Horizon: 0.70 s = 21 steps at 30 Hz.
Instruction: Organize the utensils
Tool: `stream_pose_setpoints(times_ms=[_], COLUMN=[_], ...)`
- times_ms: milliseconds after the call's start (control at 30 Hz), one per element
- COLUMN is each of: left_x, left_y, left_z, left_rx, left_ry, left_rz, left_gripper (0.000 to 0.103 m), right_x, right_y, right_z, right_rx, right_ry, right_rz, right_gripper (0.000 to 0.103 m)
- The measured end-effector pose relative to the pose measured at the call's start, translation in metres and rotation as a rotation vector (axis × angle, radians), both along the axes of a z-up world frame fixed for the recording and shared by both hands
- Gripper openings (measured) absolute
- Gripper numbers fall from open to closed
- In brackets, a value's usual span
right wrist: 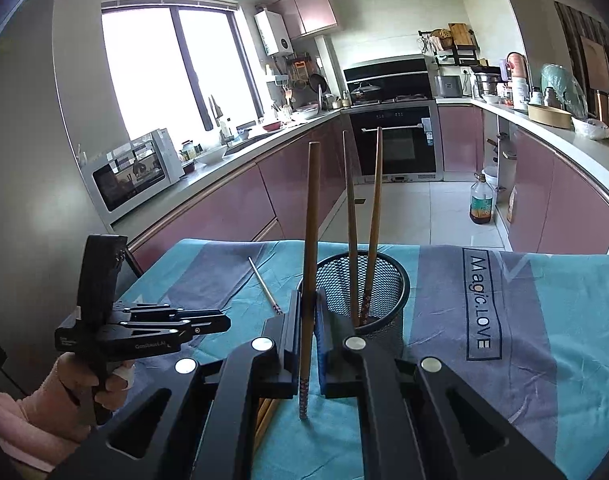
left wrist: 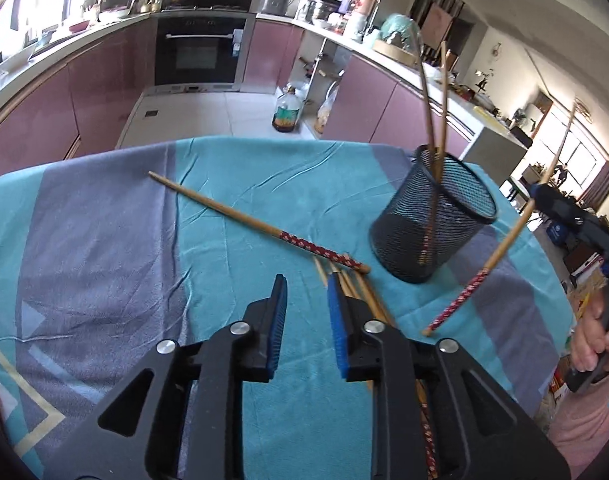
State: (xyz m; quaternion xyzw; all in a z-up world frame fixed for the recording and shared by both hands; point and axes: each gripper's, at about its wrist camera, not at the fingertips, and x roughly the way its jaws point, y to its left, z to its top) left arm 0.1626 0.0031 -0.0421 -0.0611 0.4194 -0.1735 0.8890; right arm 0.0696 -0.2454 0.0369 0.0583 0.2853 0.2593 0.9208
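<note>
Chopstick [right wrist: 309, 264] stood clamped upright in my right gripper [right wrist: 306, 320] beside the mesh cup [right wrist: 388, 280]; my left gripper [left wrist: 304, 300] hung parted, empty, over loose chopsticks [left wrist: 354, 284]

Loose chopsticks [left wrist: 346, 280]: mostly hidden beneath left claw [left wrist: 304, 292]. Right claw [left wrist: 560, 216]: fingertips out of sight, body cut by the edge. Holder [right wrist: 388, 280]: base hidden behind right claw.

Your left-hand view: chopsticks and holder on a teal cloth [left wrist: 232, 184]

Your left gripper [left wrist: 306, 300] gapes, nothing between; one chopstick [left wrist: 240, 216] lies loose; mesh cup [left wrist: 432, 220] holds two.
</note>
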Motion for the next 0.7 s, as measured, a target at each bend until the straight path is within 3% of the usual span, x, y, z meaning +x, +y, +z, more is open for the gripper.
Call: stream_pose_setpoints(times_ms=[433, 600, 700], left_x=[0.028, 0.012, 0.0], left_y=[-0.042, -0.058, -0.055], left_z=[-0.004, -0.004, -0.014], left_rx=[0.057, 0.06, 0.072], left_ry=[-0.024, -0.011, 0.028], left_rz=[-0.062, -0.142, -0.143], left_gripper=[0.03, 0.03, 0.028], right_x=[-0.002, -0.005, -0.008], right_y=[-0.001, -0.003, -0.006], right_z=[0.001, 0.003, 0.005], right_rx=[0.005, 0.016, 0.023], right_ry=[-0.001, -0.004, -0.007], right_rz=[0.001, 0.001, 0.006], right_gripper=[0.006, 0.005, 0.005])
